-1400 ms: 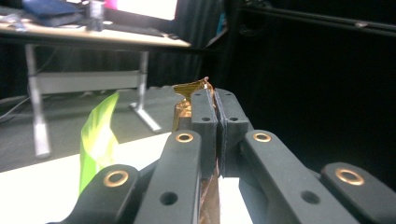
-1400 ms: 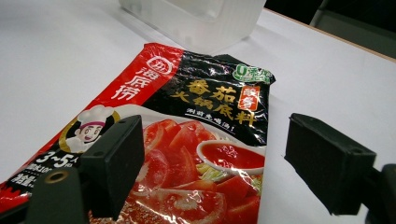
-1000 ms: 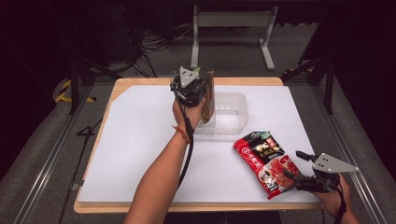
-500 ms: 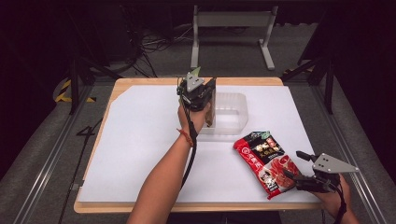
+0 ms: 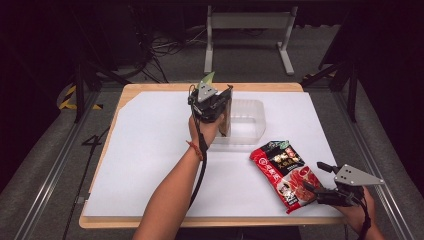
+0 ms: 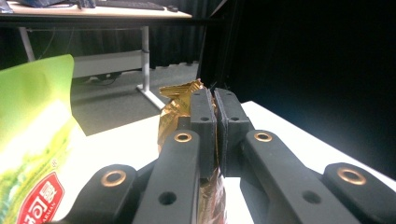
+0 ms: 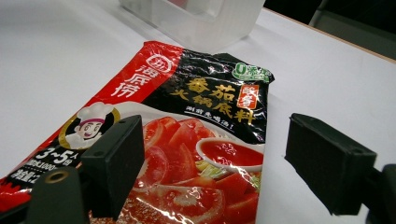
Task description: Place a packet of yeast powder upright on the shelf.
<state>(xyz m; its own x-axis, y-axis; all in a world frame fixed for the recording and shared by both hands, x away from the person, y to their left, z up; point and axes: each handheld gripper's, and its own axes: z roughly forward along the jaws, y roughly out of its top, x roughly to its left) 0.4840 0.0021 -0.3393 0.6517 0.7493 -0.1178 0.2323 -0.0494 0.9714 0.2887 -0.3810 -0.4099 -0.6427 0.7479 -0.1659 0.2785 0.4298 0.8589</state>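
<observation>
My left gripper (image 5: 222, 102) is shut on a gold foil packet (image 5: 226, 117), which stands on edge at the left end of a clear plastic container (image 5: 250, 120). In the left gripper view the jaws (image 6: 215, 93) pinch the gold packet (image 6: 175, 105), and a green packet (image 6: 32, 140) is close at the left. A red soup-base packet (image 5: 282, 167) lies flat on the white table cover. My right gripper (image 5: 314, 176) stands open at its lower right end. In the right gripper view the wide-apart jaws (image 7: 215, 144) straddle the red packet (image 7: 201, 93) without pressing on it.
The white cover lies on a wooden table (image 5: 150, 87), with open surface to the left of my left arm. The clear container (image 7: 201, 18) sits just beyond the red packet. Desk legs (image 5: 210, 40) and cables stand on the floor beyond the table.
My left gripper has shifted slightly right with the gold packet, toward the container's left end. The right gripper and the red packet have not moved.
</observation>
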